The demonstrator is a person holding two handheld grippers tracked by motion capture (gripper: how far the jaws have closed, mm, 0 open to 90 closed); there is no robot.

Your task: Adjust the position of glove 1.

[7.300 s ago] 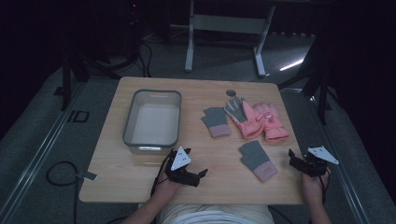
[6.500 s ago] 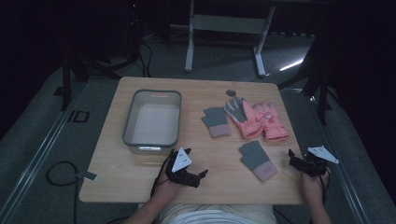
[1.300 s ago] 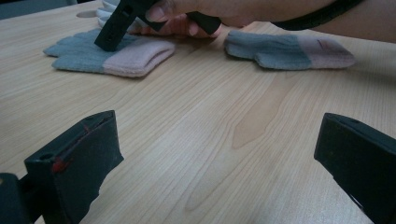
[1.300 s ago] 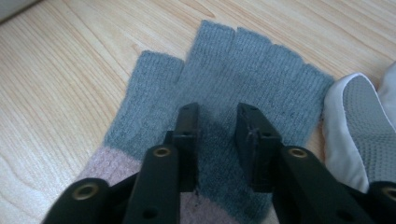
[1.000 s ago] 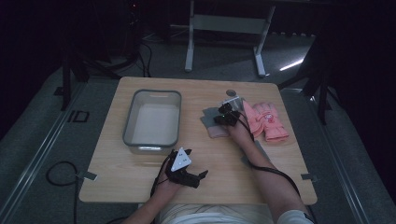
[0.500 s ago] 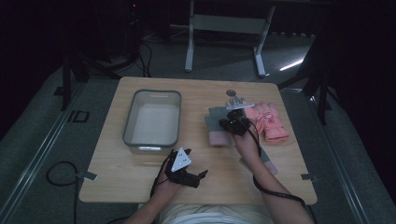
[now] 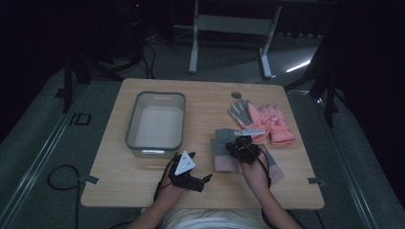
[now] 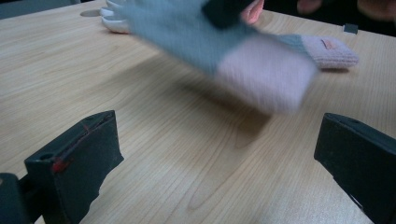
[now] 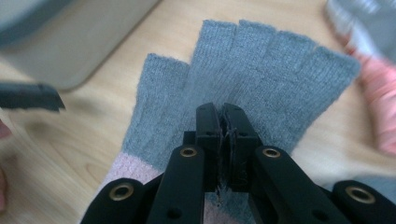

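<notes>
- Two black jaws of the right gripper are pressed together on the knit of a grey fingerless glove, pinching a fold near its middle so that the fabric bunches between the pads.
- Held this way, the glove hangs clear of the table, its pink cuff lowest; I judge the pinch is meant to carry the glove across, probably toward the grey tray on the left half of the table.
- From above, the right gripper sits over the table's middle right, with the glove spread beneath and to its left.
- Its mate, another grey and pink glove, lies flat on the wood just beside the right hand.
- Farther back lies a pair of pink ski gloves, one turned grey palm up.
- The left gripper rests near the front edge, its jaws spread wide and holding nothing; I take it to be waiting its turn.
- The left gripper view adds what the high view cannot: the lifted glove casts a shadow on the wood below it, so it is plainly off the surface, though blurred.
- The right gripper view alone gives the grip itself, frayed threads caught between the pads.
</notes>
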